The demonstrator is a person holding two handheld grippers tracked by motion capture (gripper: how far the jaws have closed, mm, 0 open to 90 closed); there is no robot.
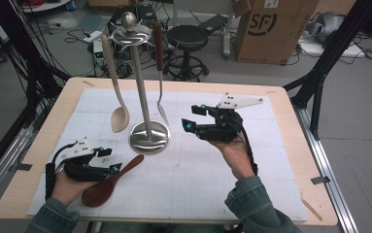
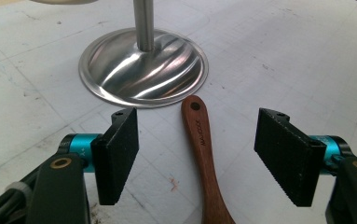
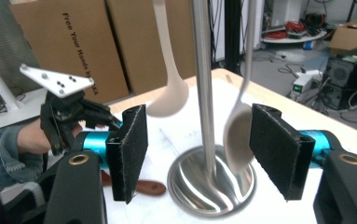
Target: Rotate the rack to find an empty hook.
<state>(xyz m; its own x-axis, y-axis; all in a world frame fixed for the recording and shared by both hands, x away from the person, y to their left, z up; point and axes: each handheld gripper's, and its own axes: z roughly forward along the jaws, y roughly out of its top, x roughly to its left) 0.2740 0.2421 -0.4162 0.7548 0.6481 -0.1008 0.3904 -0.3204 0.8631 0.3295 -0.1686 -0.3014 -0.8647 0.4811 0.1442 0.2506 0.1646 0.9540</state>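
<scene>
A steel utensil stand [image 1: 148,137] rises from the white mat. A pale wooden spoon [image 1: 119,119] hangs on its left, and a dark-handled metal utensil [image 1: 159,48] on its right. A red-brown wooden spoon [image 1: 110,182] lies flat at the front left. My left gripper [image 1: 110,160] is low over it. In the left gripper view the spoon's handle [image 2: 202,154] lies between the open jaws [image 2: 197,140], clear of both pads. My right gripper [image 1: 194,118] hovers right of the stand, open and holding nothing [image 3: 199,154]. Past its jaws are the pole [image 3: 203,70] and the blurred metal utensil [image 3: 236,135].
The mat [image 1: 198,170] covers a wooden table [image 1: 290,145]. Behind the table are a cardboard box [image 1: 271,29], a black stool [image 1: 187,39] and floor cables. Black frame legs [image 1: 319,73] stand at the right. The right gripper view shows the left gripper [image 3: 64,112] farther off.
</scene>
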